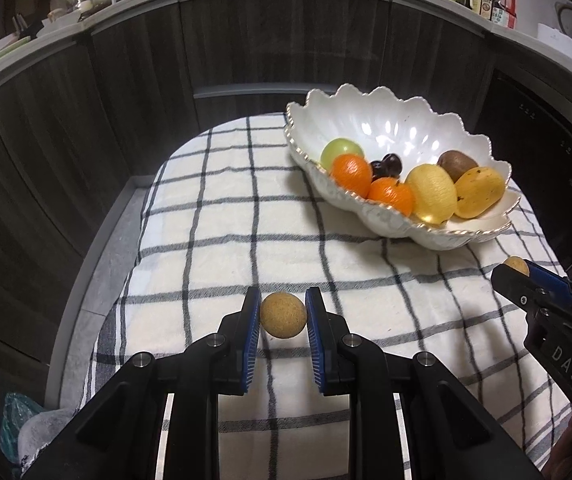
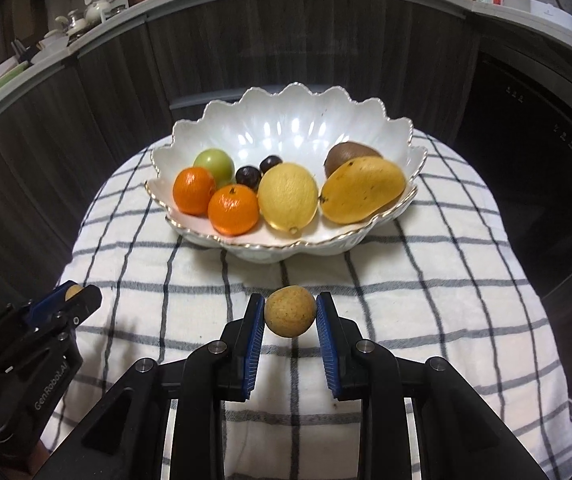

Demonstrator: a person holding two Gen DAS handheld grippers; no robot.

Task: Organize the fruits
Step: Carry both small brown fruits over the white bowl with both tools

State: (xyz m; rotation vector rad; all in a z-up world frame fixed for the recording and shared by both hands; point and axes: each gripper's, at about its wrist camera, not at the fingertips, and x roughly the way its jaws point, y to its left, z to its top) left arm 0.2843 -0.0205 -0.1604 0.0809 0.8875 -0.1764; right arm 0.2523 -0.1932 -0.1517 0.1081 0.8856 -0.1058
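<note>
Left wrist view: left tongs (image 1: pixel 283 316) clamped on a small round tan fruit (image 1: pixel 283 315), lifted clear of the checked cloth (image 1: pixel 213 208) on the surface. White scalloped bowl (image 1: pixel 402 216) ahead and off to the right, already holding oranges, lemon, mango, kiwi, green apple and dark cherries. Right tongs (image 1: pixel 514 269) visible at the right edge, pinching a second tan fruit (image 1: pixel 516 265), nearer the bowl.

Right wrist view: right tongs (image 2: pixel 290 317) shut on a slightly egg-shaped tan fruit (image 2: pixel 290 317), long axis roughly upright, tilted a little. Bowl (image 2: pixel 286 120) straight ahead, open space at its back. Left tongs (image 2: pixel 74 294) low at left, gripping theirs. Likely next: forward carry, release over the bowl.
</note>
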